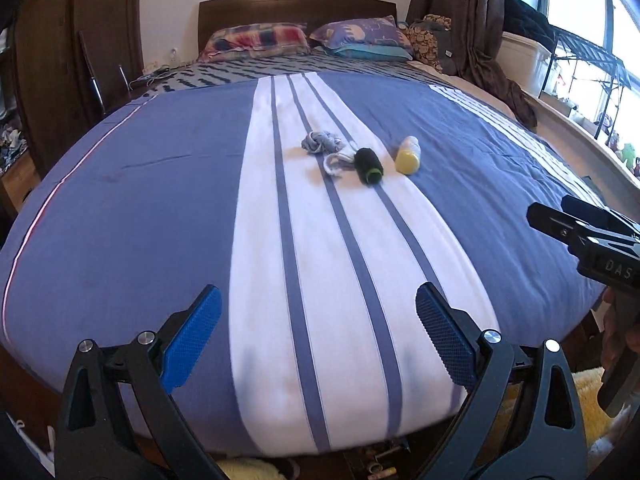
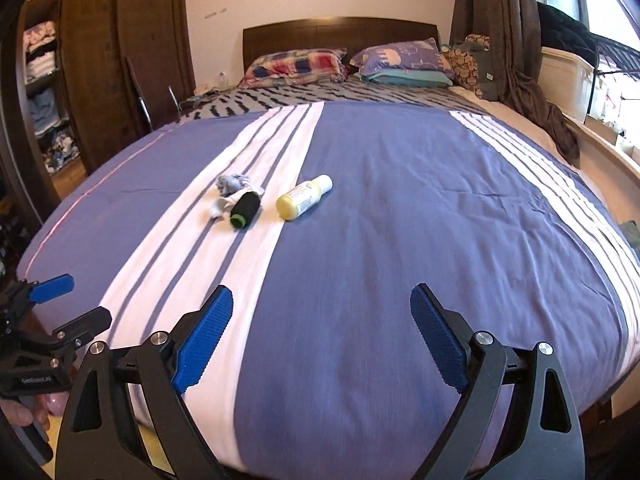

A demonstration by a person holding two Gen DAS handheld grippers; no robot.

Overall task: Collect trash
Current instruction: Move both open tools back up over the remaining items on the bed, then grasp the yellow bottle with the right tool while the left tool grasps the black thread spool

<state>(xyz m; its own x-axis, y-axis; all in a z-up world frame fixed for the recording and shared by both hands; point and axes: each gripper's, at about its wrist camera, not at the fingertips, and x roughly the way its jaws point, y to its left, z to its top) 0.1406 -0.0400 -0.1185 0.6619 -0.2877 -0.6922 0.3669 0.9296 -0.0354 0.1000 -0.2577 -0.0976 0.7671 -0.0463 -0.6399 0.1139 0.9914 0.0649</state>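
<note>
Both hand-held grippers apart, left, right | bottle beside black roll, possibly socks | bed between

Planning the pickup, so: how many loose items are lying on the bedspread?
4, clustered mid-bed: a grey crumpled sock farthest back, a white sock beside it, a black roll touching that, and a yellow bottle apart, to the right. Something smaller may be hidden underneath.
</note>
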